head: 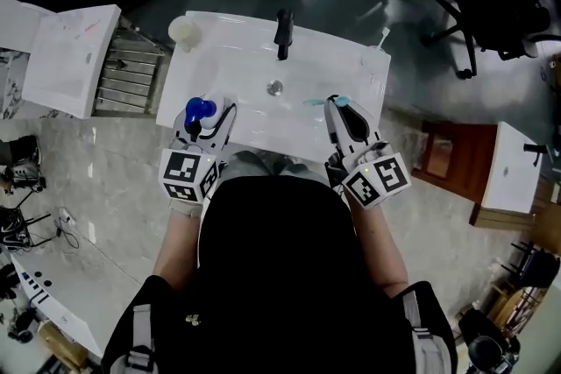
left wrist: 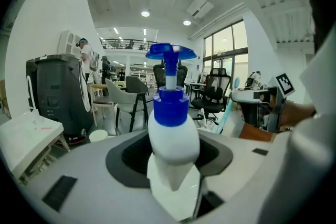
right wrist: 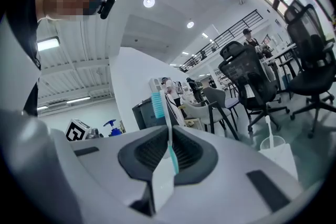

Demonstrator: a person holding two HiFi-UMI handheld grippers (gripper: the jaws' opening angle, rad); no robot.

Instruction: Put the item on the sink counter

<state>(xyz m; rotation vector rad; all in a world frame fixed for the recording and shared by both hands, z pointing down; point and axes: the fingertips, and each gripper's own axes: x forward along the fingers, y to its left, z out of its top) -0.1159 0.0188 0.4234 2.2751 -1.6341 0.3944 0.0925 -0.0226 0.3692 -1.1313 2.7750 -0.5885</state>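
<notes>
A white pump bottle (left wrist: 173,134) with a blue collar and blue pump head (head: 200,109) sits upright between the jaws of my left gripper (head: 203,129), which is shut on it over the sink's near left edge. A white and teal toothbrush (right wrist: 167,134) stands bristles-up in my right gripper (head: 345,120), which is shut on its handle; its teal end (head: 314,102) pokes out over the basin. The white sink counter (head: 351,70) lies just ahead of both grippers, with a black tap (head: 283,32) at its back and a drain (head: 275,87) in the middle.
A pale round cup (head: 183,31) stands on the counter's back left corner, and a white stick-like item (head: 383,37) stands at its back right corner. A white box (head: 66,57) and a metal rack (head: 127,79) stand left of the sink. Black office chairs (head: 491,4) stand beyond it.
</notes>
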